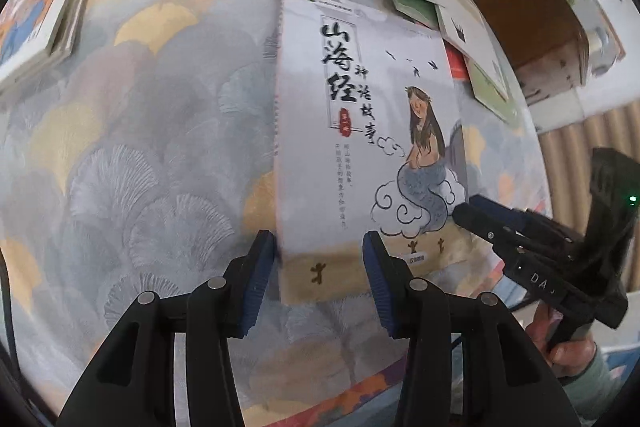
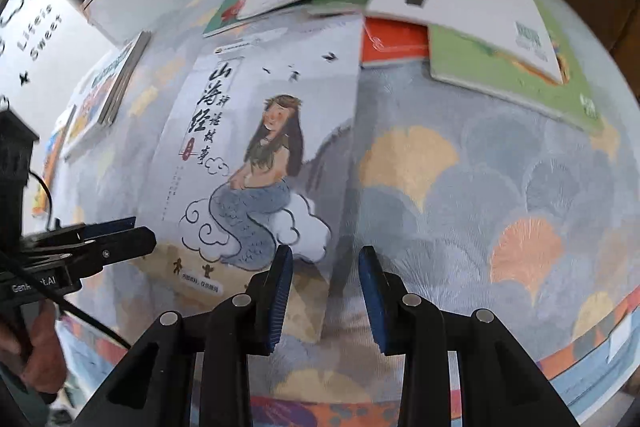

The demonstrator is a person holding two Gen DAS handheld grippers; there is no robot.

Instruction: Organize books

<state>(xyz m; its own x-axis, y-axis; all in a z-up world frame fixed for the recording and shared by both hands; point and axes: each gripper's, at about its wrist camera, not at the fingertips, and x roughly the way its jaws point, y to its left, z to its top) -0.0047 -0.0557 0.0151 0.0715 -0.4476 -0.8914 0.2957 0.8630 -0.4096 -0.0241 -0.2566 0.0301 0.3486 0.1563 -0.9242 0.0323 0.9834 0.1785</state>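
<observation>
Both grippers hovered over a pale book on the patterned worktop.

The pale grey paperback with a mermaid drawing and black brush lettering [image 1: 368, 131] lay flat mid-worktop on the grey fan-patterned cloth [image 1: 160, 167], its far edge tucked under a loose heap of white and green picture books [image 2: 460, 11] that hid that edge. The left gripper [image 1: 320, 279] held its fingers apart over the book's near edge, touching nothing clearly. The right gripper [image 2: 324, 291] had fingers apart too, straddling the near right corner; contact was unclear. A blurred stack of books [image 1: 44, 11] sat cut off at the left edge.
</observation>
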